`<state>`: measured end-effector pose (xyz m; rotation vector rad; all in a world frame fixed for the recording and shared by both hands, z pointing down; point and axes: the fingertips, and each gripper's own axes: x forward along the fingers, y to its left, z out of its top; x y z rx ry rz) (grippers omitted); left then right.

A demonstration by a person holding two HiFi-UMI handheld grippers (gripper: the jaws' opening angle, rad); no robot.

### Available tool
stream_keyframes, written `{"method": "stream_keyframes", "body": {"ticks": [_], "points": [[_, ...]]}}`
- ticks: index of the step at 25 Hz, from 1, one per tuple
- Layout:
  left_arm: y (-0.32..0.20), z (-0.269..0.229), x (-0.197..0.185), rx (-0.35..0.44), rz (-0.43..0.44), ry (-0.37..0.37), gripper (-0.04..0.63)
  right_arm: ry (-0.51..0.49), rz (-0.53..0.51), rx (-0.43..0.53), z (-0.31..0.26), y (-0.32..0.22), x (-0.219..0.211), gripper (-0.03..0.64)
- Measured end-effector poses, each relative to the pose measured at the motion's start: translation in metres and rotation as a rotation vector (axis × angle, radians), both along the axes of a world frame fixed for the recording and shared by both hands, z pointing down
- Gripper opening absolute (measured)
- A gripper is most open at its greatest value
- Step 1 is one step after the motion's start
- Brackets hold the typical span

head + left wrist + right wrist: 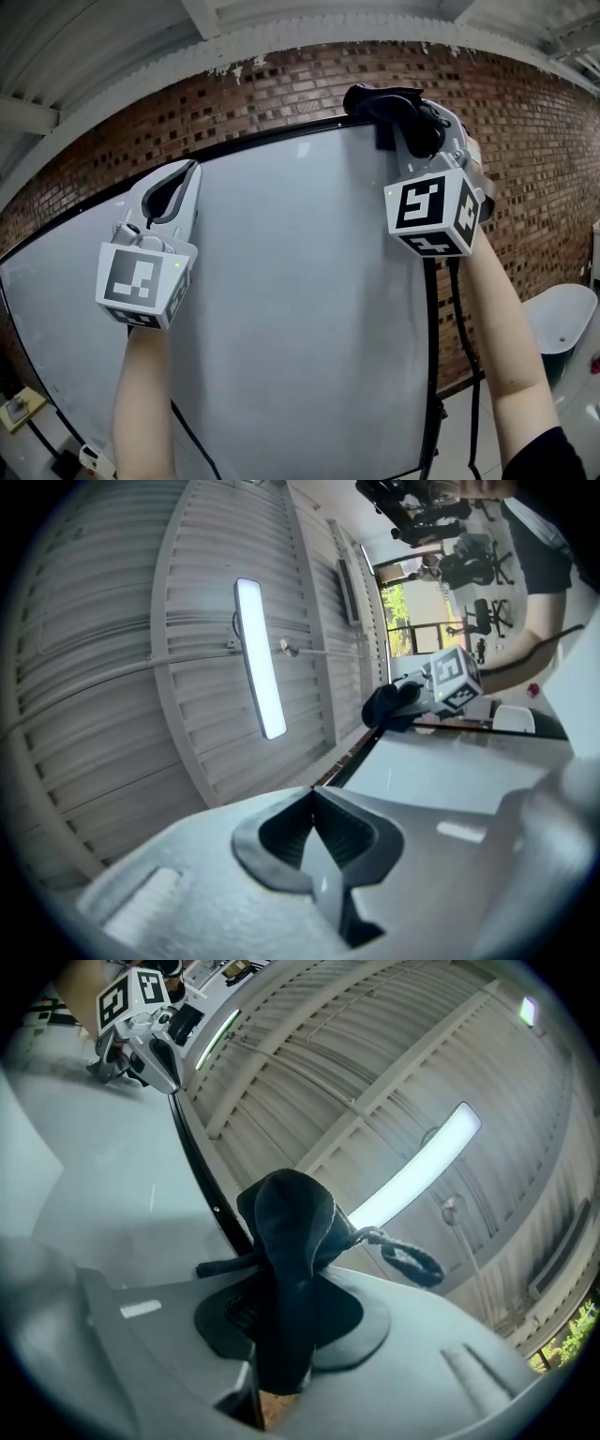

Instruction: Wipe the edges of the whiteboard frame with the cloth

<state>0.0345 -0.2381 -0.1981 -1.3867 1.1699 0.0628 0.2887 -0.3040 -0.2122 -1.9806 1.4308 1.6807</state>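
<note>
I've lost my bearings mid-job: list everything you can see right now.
whiteboard: one, white, in front of the brick wall
frame: one, black, around the whiteboard
cloth: one, dark, at the frame's top right corner
brick wall: one, red-brown, behind the whiteboard
ceiling lights: several, white, overhead
left gripper: one, grey, jaws together, empty, near the top edge
right gripper: one, grey, jaws shut on the cloth

Whiteboard (300, 309): smooth, glossy white panel; frame (432, 356): smooth black strip. Cloth (291, 1232): dark, soft, matt fabric with corded loop. Left gripper (314, 794) and right gripper (286, 1279): matt grey plastic shells, fingers (352, 832) lined with black ribbed pads. Wall (534, 122): rough brick. Ceiling (112, 667): pale ribbed sheeting
</note>
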Motion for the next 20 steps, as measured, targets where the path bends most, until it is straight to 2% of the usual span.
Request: {"method": "stream_keyframes", "body": {"ticks": [3, 8, 13, 20], "points": [[0.002, 0.000, 0.012, -0.015, 0.007, 0.018, 0.003, -0.026, -0.017, -0.003, 0.003, -0.004, 0.015, 0.084], [0.000, 0.002, 0.021, -0.032, 0.016, 0.025, 0.003, -0.059, -0.134, 0.013, 0.009, -0.012, 0.024, 0.084], [-0.004, 0.003, 0.020, -0.020, 0.038, -0.018, 0.003, -0.058, -0.173, 0.018, 0.010, -0.007, 0.021, 0.084], [0.013, 0.012, 0.022, -0.046, 0.087, -0.022, 0.003, -0.091, -0.237, 0.020, 0.014, 0.018, 0.016, 0.084]]}}
